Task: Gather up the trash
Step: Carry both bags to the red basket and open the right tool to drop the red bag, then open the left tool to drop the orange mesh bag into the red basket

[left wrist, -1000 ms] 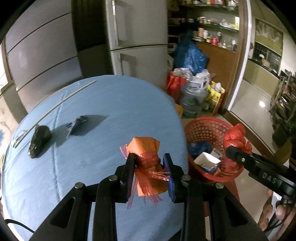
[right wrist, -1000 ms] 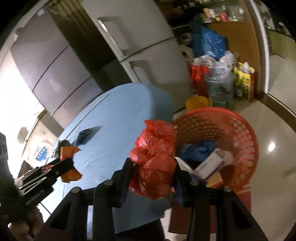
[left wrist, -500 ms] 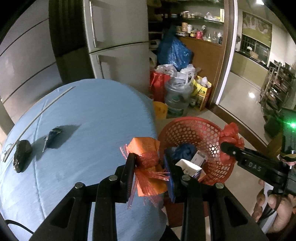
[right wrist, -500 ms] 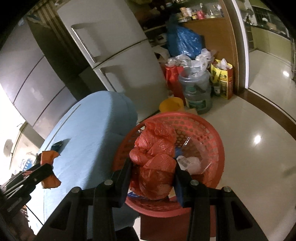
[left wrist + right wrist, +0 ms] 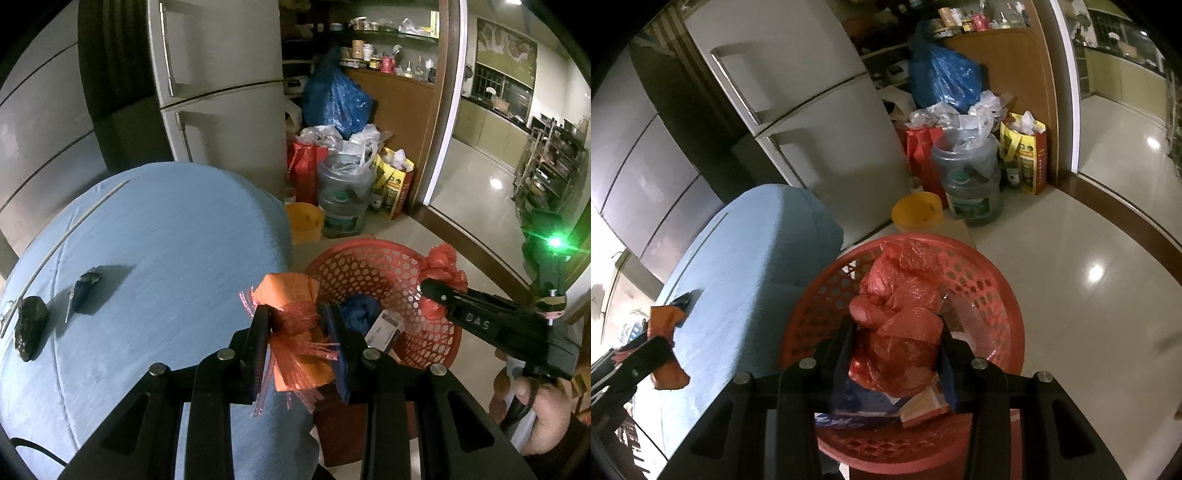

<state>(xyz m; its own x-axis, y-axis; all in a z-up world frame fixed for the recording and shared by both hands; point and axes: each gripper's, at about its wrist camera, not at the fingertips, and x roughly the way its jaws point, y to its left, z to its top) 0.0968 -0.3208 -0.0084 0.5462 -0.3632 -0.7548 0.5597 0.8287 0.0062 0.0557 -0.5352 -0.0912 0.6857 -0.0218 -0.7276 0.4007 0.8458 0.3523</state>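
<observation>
Right now both tools are loaded and close to the drop. The right tool [image 5: 895, 354] has its jaws part-closed around a crumpled red plastic bag [image 5: 899, 321], squeezing it from both sides, and it hangs directly over the round red perforated plastic basket [image 5: 1004, 317] that stands on the floor just off the worktop's rounded end. Inside the basket I can make out a blue bag and a white carton beneath.

The left tool [image 5: 297, 332] is clamped tight on a bundle of orange paper and red net mesh [image 5: 295, 321], which sits over the worktop's near edge, just short of the basket's rim.

To do this well, I'd judge the red bag can be let go where it is, since it is already inside the rim; light plastic may cling to a pad, so a wide opening would help. The orange bundle needs carrying further across before release, or it could land on the blue cloth-covered worktop [image 5: 166, 240] or the floor.

Further along the worktop, toward its left edge, a small blue wrapper [image 5: 83, 290] and a dark lumpy object [image 5: 31, 328] wait uncollected.
</observation>
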